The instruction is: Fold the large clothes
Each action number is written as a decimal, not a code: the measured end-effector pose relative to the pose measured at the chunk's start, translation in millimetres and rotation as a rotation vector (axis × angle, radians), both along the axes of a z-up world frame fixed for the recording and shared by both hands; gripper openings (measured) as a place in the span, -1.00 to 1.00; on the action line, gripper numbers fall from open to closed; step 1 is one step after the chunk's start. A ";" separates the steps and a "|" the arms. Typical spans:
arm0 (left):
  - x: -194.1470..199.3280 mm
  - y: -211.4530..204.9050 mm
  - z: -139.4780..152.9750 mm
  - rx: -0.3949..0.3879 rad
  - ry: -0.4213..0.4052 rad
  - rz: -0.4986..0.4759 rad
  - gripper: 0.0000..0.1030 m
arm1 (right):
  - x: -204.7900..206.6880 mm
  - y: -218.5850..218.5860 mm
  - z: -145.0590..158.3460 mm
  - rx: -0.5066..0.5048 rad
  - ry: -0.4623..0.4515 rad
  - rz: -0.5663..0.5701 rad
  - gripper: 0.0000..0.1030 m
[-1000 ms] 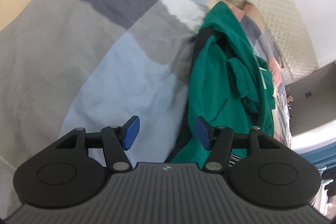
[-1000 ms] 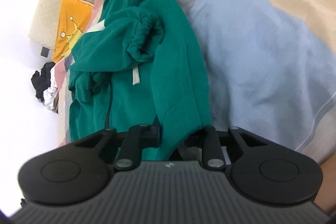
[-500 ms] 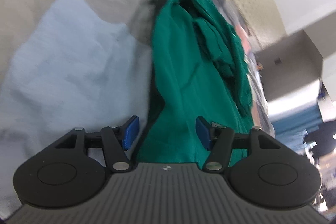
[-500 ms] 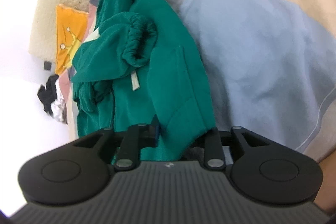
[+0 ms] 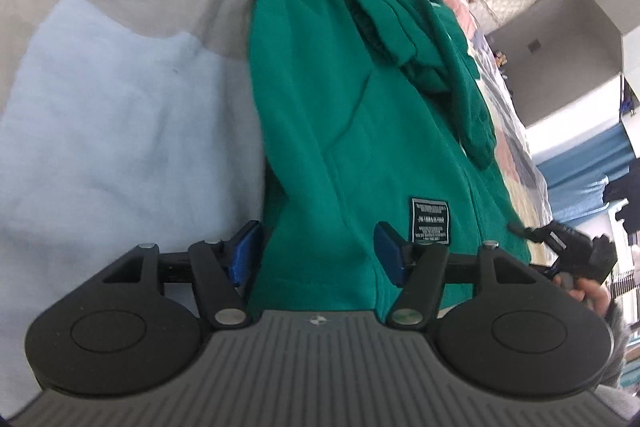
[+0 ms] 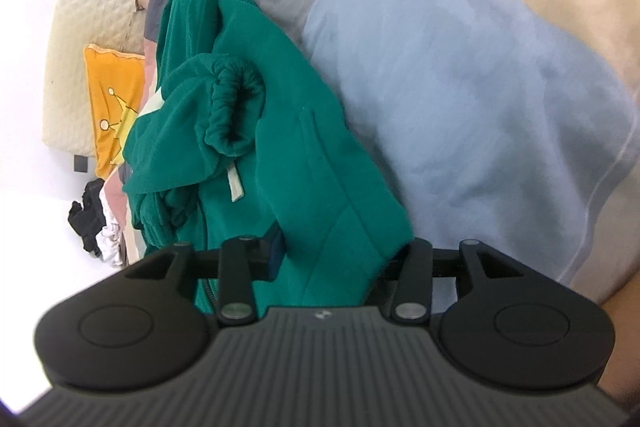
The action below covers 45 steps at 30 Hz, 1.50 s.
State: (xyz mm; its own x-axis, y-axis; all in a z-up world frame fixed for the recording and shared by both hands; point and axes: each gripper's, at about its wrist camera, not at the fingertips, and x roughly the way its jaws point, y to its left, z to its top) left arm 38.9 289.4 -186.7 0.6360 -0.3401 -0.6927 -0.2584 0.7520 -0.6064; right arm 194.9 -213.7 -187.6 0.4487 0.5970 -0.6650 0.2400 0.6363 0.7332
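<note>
Left claw (image 5: 316,261): blue pads spread wide, not pinching anything, straddling the near hem of the green hoodie (image 5: 360,115). Right claw (image 6: 340,259): jaws just been opening, hem corner of the same hoodie bunched between them, pads no longer visibly clamping, so released or close to it.

Hoodie lying half-folded lengthwise on the bed, over the patchwork quilt (image 5: 120,99), sleeve cuff (image 6: 232,107) flopped on top, black label patch (image 5: 430,219) near the bottom edge. Orange cushion (image 6: 110,99) up by the headboard.

Looks like thick fleece: soft, floppy, a bit of weight, nothing fragile, not slippery. Probably best grabbed at both hem corners, through all layers, to stop the sleeve sliding off.

Compared to a second ago: left claw much closer in, green now filling the gap instead of quilt; right one no longer pinched tight on the hem.
</note>
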 end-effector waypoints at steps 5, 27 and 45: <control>-2.0 -6.4 -7.1 0.019 -0.014 0.015 0.29 | -5.0 -12.2 12.9 -0.062 -0.033 -0.051 0.19; 22.0 -16.4 -9.7 0.057 0.129 0.087 -0.04 | 25.2 25.1 -8.9 0.076 -0.017 0.158 0.38; 55.3 -2.3 133.2 0.102 -0.074 0.216 -0.82 | 22.4 12.2 56.1 0.239 -0.139 0.155 -0.58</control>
State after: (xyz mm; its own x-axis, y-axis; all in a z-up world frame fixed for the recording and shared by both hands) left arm 94.2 287.0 -53.5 0.7370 -0.1214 -0.6649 -0.3775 0.7421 -0.5539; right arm 217.2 -201.5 -131.5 0.4164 0.7977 -0.4362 0.0407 0.4629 0.8855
